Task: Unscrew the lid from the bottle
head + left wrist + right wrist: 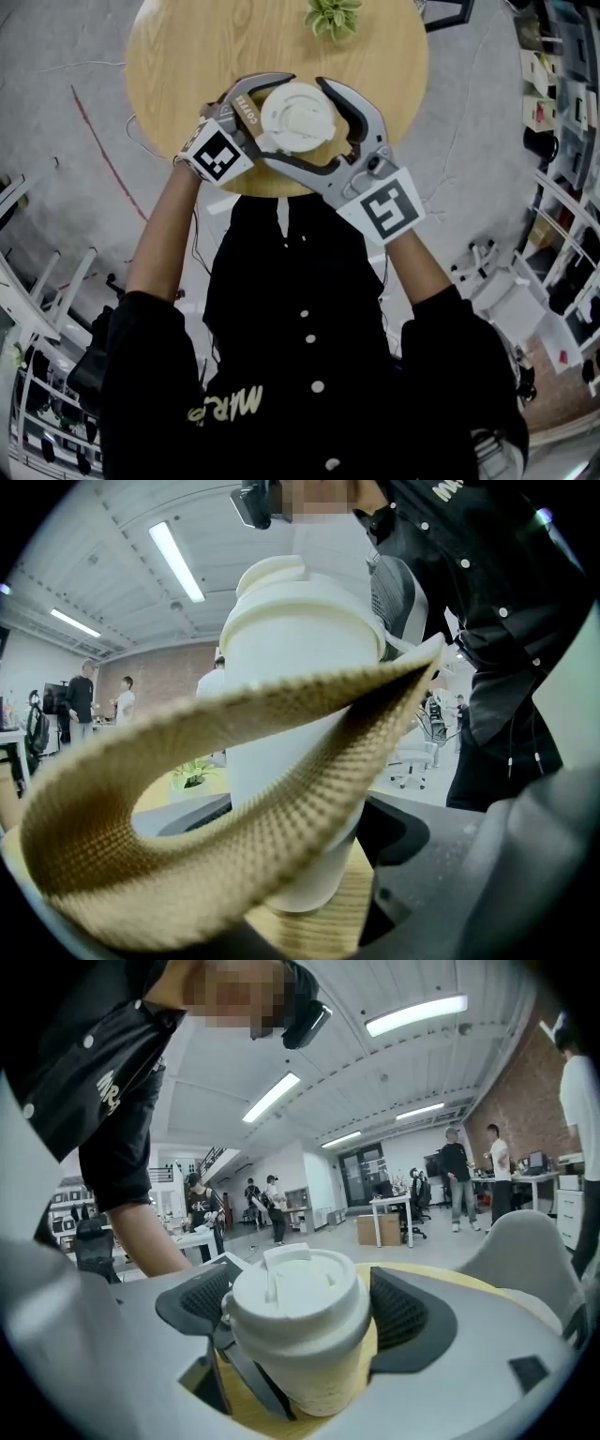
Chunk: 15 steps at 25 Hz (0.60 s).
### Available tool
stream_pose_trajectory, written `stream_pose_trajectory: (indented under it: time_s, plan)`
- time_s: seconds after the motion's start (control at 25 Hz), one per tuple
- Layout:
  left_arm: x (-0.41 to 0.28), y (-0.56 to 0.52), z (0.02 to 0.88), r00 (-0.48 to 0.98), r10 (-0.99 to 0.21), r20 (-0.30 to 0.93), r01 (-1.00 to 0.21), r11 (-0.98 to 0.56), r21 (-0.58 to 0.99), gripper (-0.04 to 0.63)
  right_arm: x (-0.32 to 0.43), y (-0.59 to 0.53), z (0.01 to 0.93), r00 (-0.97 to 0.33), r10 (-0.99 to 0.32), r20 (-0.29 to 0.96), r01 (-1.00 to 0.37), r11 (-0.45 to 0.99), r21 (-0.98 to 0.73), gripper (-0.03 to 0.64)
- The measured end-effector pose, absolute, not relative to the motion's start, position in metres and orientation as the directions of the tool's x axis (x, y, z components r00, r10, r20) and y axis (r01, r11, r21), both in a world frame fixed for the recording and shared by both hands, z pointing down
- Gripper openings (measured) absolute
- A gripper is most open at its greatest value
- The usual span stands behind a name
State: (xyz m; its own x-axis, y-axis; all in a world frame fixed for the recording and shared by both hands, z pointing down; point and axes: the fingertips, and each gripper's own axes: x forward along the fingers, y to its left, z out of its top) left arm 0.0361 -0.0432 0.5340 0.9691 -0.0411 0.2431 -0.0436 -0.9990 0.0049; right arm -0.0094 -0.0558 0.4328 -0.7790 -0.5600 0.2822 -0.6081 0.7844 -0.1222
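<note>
Your bottle [295,658] stands upright on the round wooden table [178,56], near the table's 6 o'clock edge, the side closest to your body. Its white lid [298,114] is on top of it. A small green plant [333,17] sits at the table's 12 o'clock edge, well apart from the bottle.

Your left gripper [295,832] comes in from about 8 o'clock of the bottle. In the left gripper view the bottle's lower body stands between its jaws, which are closed against it. The dark pad at 3 o'clock lies against the white wall. A tan woven strap [234,789] loops across the front of the bottle and hides much of the 9 o'clock pad.

Your right gripper [300,1312] reaches in from about 5 o'clock. It sits higher, at the level of the lid. In the right gripper view its two ribbed pads [405,1312] press on the lid's rim from 9 and 3 o'clock, so these jaws are clamped on the lid.

In the head view the two grippers cross just below the bottle, at its 6 o'clock
</note>
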Motion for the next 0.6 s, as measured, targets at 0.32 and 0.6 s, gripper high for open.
stream_pose_trajectory:
  time_s: [0.32, 0.6]
  plan:
    - [0.033, -0.042, 0.537, 0.963, -0.024, 0.267, -0.026, -1.0, 0.004, 0.362, -0.023, -0.049, 0.42, -0.96, -0.124, 0.25, -0.134, 0.991, -0.024, 0.465]
    - [0.035, -0.042, 0.537, 0.964, -0.029, 0.263, -0.031, -1.0, 0.005, 0.362, -0.021, -0.043, 0.424, -0.954, 0.114, 0.277, 0.089, 0.991, -0.103, 0.469]
